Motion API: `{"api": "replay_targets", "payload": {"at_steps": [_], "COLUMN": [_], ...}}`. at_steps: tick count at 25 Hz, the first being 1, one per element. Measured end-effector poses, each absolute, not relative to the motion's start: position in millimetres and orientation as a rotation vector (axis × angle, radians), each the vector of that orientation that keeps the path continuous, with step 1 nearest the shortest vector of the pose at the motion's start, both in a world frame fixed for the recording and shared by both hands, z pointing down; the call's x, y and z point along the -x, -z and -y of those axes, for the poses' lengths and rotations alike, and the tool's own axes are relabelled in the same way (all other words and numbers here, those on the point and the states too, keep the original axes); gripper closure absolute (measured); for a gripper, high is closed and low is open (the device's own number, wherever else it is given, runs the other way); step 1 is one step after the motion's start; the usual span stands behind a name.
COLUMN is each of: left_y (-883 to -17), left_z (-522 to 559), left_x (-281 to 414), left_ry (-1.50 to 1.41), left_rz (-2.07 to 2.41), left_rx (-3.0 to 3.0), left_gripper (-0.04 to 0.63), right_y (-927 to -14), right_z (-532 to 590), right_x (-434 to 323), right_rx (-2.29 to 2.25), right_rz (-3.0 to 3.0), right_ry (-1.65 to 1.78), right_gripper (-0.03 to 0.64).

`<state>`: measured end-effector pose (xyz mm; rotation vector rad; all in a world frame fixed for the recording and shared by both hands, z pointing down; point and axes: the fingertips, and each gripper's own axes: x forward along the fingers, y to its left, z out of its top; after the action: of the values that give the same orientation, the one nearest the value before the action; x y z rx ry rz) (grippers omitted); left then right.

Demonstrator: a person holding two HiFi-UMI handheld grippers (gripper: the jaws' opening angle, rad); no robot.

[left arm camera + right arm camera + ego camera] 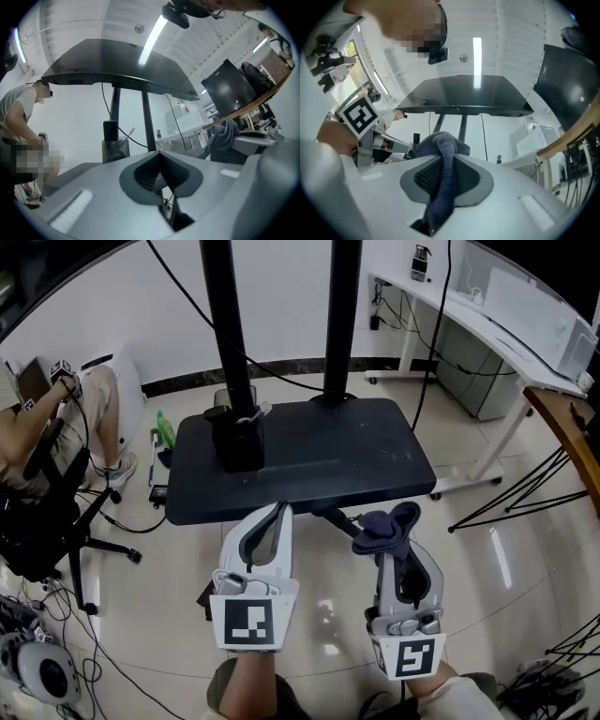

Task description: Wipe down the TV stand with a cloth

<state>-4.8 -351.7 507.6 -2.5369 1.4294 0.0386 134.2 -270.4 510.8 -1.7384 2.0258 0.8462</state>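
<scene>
The TV stand's black base plate [375,460] lies on the floor ahead of me, with two black posts [225,324] rising from it. My right gripper [386,532] is shut on a dark blue cloth [386,526], just short of the plate's near edge. In the right gripper view the cloth [443,173] hangs pinched between the jaws. My left gripper [278,512] is shut with nothing in it, its tip at the plate's front edge. The left gripper [159,180] in its own view shows the jaws meeting, and the cloth [225,136] appears at the right.
A black box with cables [236,439] stands on the plate by the left post. A seated person on an office chair [42,493] is at the left. A white desk [497,329] and a wooden table edge [567,432] are at the right. A green bottle [165,430] lies on the floor.
</scene>
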Motion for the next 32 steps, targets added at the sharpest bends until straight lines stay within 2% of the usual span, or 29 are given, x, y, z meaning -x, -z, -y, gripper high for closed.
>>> {"api": "replay_targets", "payload": {"at_steps": [6, 10, 13, 18, 23, 26, 28, 32], "left_y": [-502.6, -492.4, -445.5, -258.2, -46.8, 70.1, 146.0, 266.0], "left_z": [356.5, 352.3, 361.0, 324.9, 257.7, 218.0, 179.9, 103.9], "left_x": [20.2, 27.4, 39.4, 67.9, 74.1, 79.2, 87.0, 112.4], "left_ry": [-0.086, 0.105, 0.217, 0.205, -0.073, -0.138, -0.100, 0.146], "left_rz": [-1.460, -1.452, -1.480, -1.474, -1.446, -1.452, -1.440, -1.459], "left_rx": [2.547, 2.484, 2.477, 2.490, 2.427, 2.415, 2.462, 2.587], "left_gripper": [0.492, 0.492, 0.489, 0.488, 0.485, 0.478, 0.476, 0.476], "right_y": [-444.7, -382.1, -326.3, -190.3, -28.2, 48.8, 98.8, 242.7], "right_z": [266.7, 260.6, 277.1, 249.4, 187.6, 143.8, 109.0, 40.6], "right_x": [-118.1, -122.8, -121.8, -119.7, -103.8, -97.6, -93.5, -83.9], "right_rx": [1.621, 1.573, 1.598, 1.692, 1.688, 1.801, 1.932, 1.934], "right_rz": [-1.958, -1.941, -1.945, -2.017, -2.130, -2.306, -2.438, -2.335], "right_ry": [-0.824, -0.829, -0.845, -0.703, -0.613, -0.482, -0.375, -0.436], "right_gripper": [0.558, 0.558, 0.558, 0.558, 0.558, 0.558, 0.558, 0.557]}}
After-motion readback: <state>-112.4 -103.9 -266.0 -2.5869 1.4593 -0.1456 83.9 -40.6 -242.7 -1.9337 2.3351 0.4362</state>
